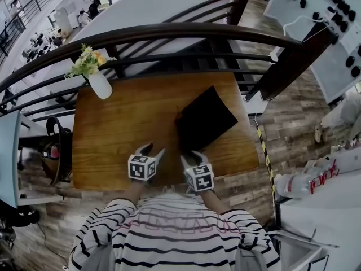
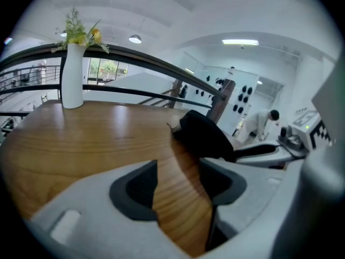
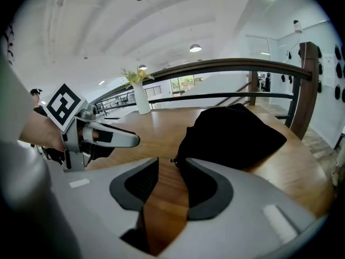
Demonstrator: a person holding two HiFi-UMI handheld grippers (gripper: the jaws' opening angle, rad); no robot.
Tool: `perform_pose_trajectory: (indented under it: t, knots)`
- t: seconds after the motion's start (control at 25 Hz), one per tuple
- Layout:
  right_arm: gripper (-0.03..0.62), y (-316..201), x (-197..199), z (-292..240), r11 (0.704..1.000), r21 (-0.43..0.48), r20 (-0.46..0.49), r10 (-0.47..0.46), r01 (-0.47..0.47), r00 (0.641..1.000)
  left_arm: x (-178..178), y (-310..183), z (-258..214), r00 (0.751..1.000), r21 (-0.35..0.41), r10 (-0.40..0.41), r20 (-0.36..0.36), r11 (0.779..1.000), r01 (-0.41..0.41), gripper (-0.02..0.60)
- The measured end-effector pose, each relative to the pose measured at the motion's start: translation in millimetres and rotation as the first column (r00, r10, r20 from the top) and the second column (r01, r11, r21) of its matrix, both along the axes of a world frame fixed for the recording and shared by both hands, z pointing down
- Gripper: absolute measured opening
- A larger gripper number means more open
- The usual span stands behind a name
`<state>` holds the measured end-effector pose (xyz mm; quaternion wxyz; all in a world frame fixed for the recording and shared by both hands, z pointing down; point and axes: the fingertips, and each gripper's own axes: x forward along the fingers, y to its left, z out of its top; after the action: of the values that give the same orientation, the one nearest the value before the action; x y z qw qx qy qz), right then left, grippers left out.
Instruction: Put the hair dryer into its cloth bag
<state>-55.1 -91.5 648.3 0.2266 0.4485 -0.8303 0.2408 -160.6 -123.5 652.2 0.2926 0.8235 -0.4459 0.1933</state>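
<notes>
My left gripper (image 1: 153, 150) and right gripper (image 1: 190, 156) were side by side at the table's (image 1: 113, 134) near edge, both jaws wide and empty. The black bag (image 1: 206, 119) lay at one o'clock, just beyond my right gripper.

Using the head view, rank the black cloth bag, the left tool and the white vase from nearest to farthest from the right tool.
1. black cloth bag: just ahead of the right tool, on the right half of the table.
2. left tool: beside the right tool, on its left, not touching it.
3. white vase: at the table's far left corner.
</notes>
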Motion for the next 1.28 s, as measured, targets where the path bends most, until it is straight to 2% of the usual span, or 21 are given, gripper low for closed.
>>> perform_pose_trajectory:
  t: [0.4,0.8,1.08,1.28]
  knots:
    - [0.134,5,16,-28,0.993,0.055,0.038,0.107,-0.109,0.994,7,2,-28,0.999,0.067,0.034,-0.025,0.997,-0.032,0.238]
    - [0.002,-12,47,-87,0.947,0.206,0.103,0.228,-0.245,0.968,6,0,-79,0.996,0.193,0.071,-0.044,0.979,-0.062,0.159]
    - [0.0,-15,48,-116,0.935,0.268,0.163,0.194,-0.233,0.967,3,1,-105,0.994,0.254,0.09,-0.062,0.965,-0.071,0.082]
    - [0.0,-15,46,-124,0.935,0.286,0.161,0.169,-0.209,0.972,3,1,-115,0.994,0.29,0.091,-0.063,0.955,-0.069,0.021]
